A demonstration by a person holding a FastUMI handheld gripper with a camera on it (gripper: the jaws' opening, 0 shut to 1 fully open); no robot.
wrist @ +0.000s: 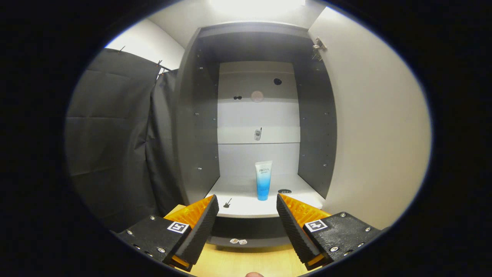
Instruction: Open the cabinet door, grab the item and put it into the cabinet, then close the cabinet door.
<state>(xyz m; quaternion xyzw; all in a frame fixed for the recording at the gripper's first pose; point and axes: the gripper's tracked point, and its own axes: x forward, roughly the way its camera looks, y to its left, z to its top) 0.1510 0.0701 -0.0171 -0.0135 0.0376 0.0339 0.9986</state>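
The cabinet (196, 127) stands open straight ahead, with grey side walls and a pale back. Its door (376, 127) is swung out to the right, hinge (319, 47) showing near the top. A blue and white tube (263, 180) stands upright on its cap on the cabinet's bottom shelf (246, 206), beyond my fingers and roughly centred between them. My gripper (247, 202) is open, with nothing between the fingers, held just short of the shelf's front edge.
A small phone-shaped object (258, 134) sits against the back on a higher shelf. A dark round hole (284, 191) and a tiny dark object (227, 203) mark the bottom shelf. Black cloth (115, 146) hangs left of the cabinet. A wooden surface (246, 261) lies below my fingers.
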